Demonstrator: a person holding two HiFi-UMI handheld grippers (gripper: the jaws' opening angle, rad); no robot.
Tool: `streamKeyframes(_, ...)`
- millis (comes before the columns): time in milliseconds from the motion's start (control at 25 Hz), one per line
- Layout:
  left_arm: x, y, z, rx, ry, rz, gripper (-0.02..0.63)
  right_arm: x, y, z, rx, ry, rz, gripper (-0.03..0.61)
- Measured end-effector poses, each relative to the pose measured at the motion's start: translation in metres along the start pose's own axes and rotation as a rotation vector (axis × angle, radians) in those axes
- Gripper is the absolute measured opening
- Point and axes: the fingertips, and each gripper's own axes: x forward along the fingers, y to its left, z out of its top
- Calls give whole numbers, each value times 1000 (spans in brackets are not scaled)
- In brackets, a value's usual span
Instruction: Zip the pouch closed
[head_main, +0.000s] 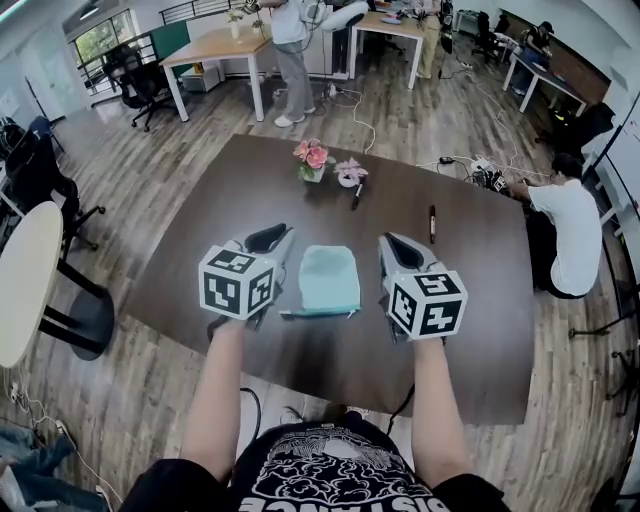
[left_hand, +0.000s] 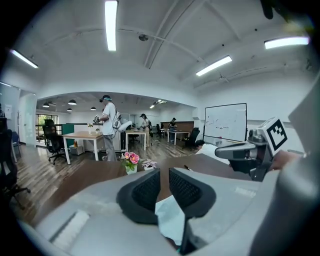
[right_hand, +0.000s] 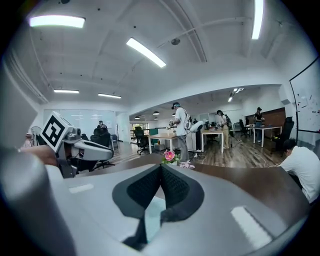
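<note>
- Tabletop (head_main: 200, 230): dark brown wood, seen steeply from above in the head view; the person's two forearms reach over its near edge.
- Pouch (head_main: 329, 278): pale teal fabric, lying flat on the tabletop midway along the near edge, between the two grippers and touched by neither. Its zip side faces the near edge. Whether the zip is done up cannot be told.
- Left gripper (left_hand: 164, 172): held above the tabletop to the left of the pouch. Its jaws stand a narrow slit apart with nothing between the pads. A patch of the pouch shows below them, through the gap in the gripper's body.
- Right gripper (right_hand: 161, 169): held above the tabletop to the right of the pouch, level with the left gripper. Its jaws meet at the tips and clasp nothing. The pouch shows below them in the right gripper view.
- Pink flowers (head_main: 311, 158): in a small pot near the middle of the far edge.
- White pot (head_main: 350, 174): holds a pale plant, just right of the pink flowers.
- Dark pen (head_main: 356, 195): lies just in front of the white pot.
- Second pen (head_main: 432, 222): lies towards the right edge, well apart from the pouch.
- Seated person (head_main: 570, 235): in a white shirt, low beside the right edge.
- Standing person (head_main: 290, 60): on the wooden floor beyond the far edge, beside a light desk (head_main: 215, 45).
</note>
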Motion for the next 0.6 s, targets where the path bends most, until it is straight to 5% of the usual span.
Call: streamKeyframes(600,-11,9,15,-9,-77,26,5,-9,-3,17,-29,-52,-4,0)
